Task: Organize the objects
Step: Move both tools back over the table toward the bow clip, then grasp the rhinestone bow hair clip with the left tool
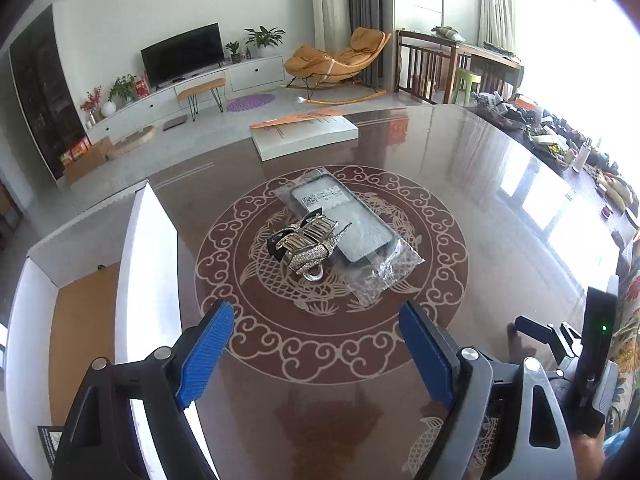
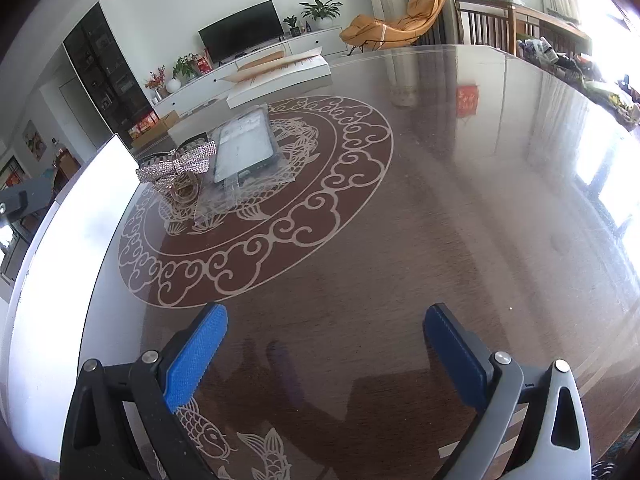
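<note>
Rhinestone bow hair clip [image 1: 306, 246] dead ahead of left gripper [image 1: 316, 344], centred between its spread jaws, nothing pinched. Clip resting half on the near-left end of a bagged phone case [image 1: 344, 216], half on the bench [image 1: 500, 208], over the fish medallion. Case's long axis running diagonally, far-left to near-right as left wrist sees it; clip's bow lying roughly across that axis. Left gripper judged nearer and better lined up: straight forward-and-down reach. Right gripper [image 2: 324, 344] also spread and empty, over bare bench, with clip [image 2: 176, 172] and case [image 2: 244, 148] well off to its upper left, so a sideways reach needed. Open white box [image 1: 146, 264] just left of left jaws, cardboard-coloured floor, likely the drop spot. Flat white box lid [image 1: 304, 136] beyond the case, near far bench edge. Clutter along right bench edge, well apart. Nothing between left jaws and clip; crinkly bag under it may come along or slip.
</note>
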Tool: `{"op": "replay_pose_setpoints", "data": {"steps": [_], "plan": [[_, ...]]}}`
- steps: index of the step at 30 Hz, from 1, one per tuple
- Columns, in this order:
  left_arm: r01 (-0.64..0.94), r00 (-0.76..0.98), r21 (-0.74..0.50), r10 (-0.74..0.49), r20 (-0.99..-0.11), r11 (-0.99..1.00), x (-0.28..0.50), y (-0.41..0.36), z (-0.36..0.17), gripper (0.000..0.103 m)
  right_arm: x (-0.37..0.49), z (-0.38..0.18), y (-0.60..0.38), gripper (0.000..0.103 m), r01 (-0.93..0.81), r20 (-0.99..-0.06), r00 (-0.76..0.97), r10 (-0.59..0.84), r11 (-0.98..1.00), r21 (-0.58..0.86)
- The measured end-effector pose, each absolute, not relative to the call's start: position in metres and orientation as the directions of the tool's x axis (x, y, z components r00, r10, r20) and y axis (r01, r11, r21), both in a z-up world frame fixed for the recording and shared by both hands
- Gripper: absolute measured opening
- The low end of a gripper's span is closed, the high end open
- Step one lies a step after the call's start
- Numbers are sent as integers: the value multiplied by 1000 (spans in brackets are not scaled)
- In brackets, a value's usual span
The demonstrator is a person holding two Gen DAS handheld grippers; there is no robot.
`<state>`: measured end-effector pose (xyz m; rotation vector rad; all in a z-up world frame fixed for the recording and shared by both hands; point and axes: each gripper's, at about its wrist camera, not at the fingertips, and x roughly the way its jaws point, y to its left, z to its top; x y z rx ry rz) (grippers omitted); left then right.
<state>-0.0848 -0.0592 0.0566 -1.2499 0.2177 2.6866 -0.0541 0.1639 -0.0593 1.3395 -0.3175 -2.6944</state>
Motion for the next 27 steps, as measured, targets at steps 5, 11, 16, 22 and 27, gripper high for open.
{"op": "replay_pose_setpoints", "data": {"steps": [5, 11, 16, 22, 27], "plan": [[-297, -641, 205, 35, -767, -933, -129, -46, 34, 84, -54, -60, 157, 100, 22, -781, -599, -178, -978, 207], [-400, -624, 395, -70, -778, -827, -177, -19, -3, 84, -54, -61, 153, 101, 28, -785, -597, -166, -982, 186], [-381, -535, 305, -61, -842, -873, -208, -25, -27, 84, -55, -62, 152, 102, 30, -785, -597, -162, -983, 180], [-233, -543, 101, 44, -839, -967, -202, -51, -22, 53, -56, -62, 150, 103, 37, -788, -596, -156, -985, 167], [-97, -552, 50, 12, -834, -994, -154, -63, -8, 53, -57, -63, 148, 103, 41, -790, -595, -148, -987, 153]]}}
